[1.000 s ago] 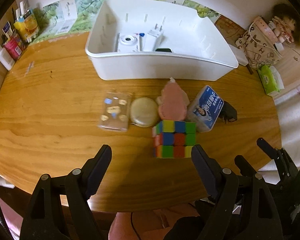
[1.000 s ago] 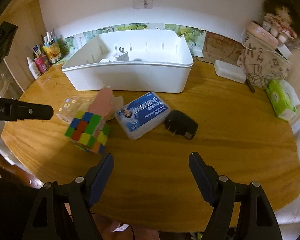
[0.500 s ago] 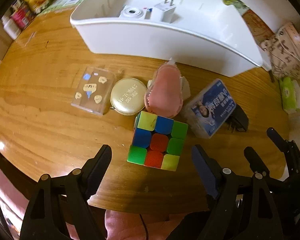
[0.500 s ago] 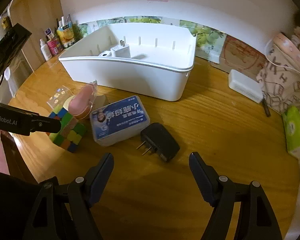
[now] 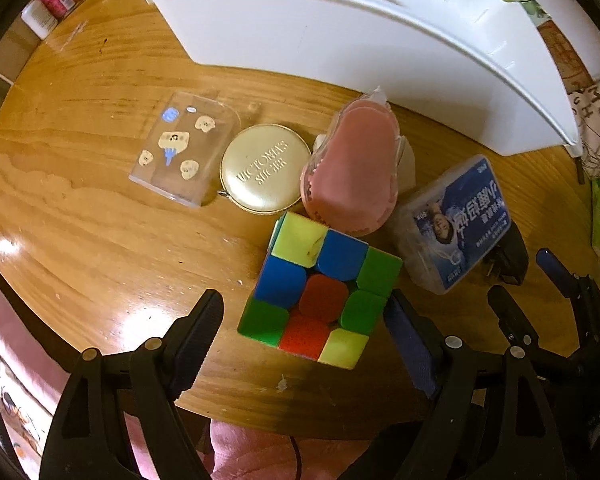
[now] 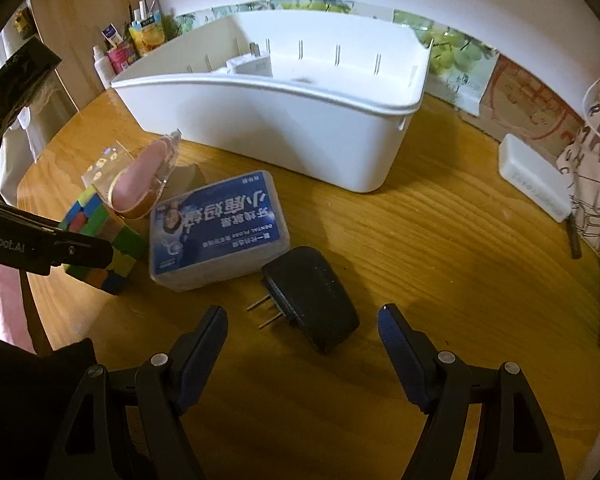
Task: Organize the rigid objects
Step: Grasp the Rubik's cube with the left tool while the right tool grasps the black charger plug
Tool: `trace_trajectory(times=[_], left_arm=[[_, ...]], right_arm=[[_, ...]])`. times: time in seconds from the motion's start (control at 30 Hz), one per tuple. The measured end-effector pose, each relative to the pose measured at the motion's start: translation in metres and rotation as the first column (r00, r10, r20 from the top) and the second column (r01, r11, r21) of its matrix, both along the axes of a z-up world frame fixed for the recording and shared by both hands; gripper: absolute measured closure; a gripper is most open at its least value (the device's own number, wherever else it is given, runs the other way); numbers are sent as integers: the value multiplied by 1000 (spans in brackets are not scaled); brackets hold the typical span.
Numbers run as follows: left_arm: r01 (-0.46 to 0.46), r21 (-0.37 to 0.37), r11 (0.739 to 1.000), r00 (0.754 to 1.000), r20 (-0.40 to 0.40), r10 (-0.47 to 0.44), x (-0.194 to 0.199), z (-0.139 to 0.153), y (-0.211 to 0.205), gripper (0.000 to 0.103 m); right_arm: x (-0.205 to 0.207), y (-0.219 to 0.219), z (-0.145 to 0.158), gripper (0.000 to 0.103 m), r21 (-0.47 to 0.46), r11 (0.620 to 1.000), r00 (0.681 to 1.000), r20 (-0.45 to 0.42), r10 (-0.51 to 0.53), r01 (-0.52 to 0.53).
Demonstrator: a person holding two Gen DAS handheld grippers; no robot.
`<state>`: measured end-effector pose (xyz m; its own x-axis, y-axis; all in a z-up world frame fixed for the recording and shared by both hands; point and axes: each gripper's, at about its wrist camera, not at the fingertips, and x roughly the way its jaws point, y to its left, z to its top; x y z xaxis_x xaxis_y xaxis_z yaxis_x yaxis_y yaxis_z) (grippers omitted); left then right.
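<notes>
One puzzle cube point(image 5: 320, 292), one blue box point(image 6: 216, 228), one black plug point(image 6: 312, 300). One white bin point(image 6: 300, 120) (one white plug point(image 6: 250, 66) inside). One gold tin point(image 5: 266, 168), one clear case point(image 5: 180, 148).

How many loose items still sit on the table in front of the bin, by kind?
Puzzle cube: 1
Clear case: 1
Gold round tin: 1
Pink packaged item: 1
Blue floss box: 1
Black plug adapter: 1
Total: 6

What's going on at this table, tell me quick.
A person is sorting small items into the white bin. The left gripper hangs open around the colour cube, jaws not pressing it. The right gripper is open over the black plug adapter. Nothing is held; a white charger already sits in the bin.
</notes>
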<state>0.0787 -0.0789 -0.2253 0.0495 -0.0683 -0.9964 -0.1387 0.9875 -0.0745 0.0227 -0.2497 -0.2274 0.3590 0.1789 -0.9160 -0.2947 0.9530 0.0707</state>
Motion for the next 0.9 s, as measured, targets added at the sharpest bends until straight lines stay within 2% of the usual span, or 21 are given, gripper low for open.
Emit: trace_trajectory(times=[0.37, 0.57, 0.73, 0.9], left_arm=[[-66, 18, 998, 997, -39, 67, 20, -15, -11, 19], [-86, 12, 996, 995, -54, 87, 28, -23, -8, 20], [-86, -9, 996, 995, -57, 85, 36, -30, -3, 28], [-92, -9, 996, 994, -64, 92, 43, -33, -6, 30]], right_arm=[[15, -1, -22, 25, -2, 998, 995, -76, 66, -66], [16, 0, -23, 25, -4, 996, 994, -60, 89, -89], [17, -1, -22, 25, -5, 995, 994, -49, 99, -100], [18, 3, -21, 32, -2, 994, 993, -36, 113, -113]])
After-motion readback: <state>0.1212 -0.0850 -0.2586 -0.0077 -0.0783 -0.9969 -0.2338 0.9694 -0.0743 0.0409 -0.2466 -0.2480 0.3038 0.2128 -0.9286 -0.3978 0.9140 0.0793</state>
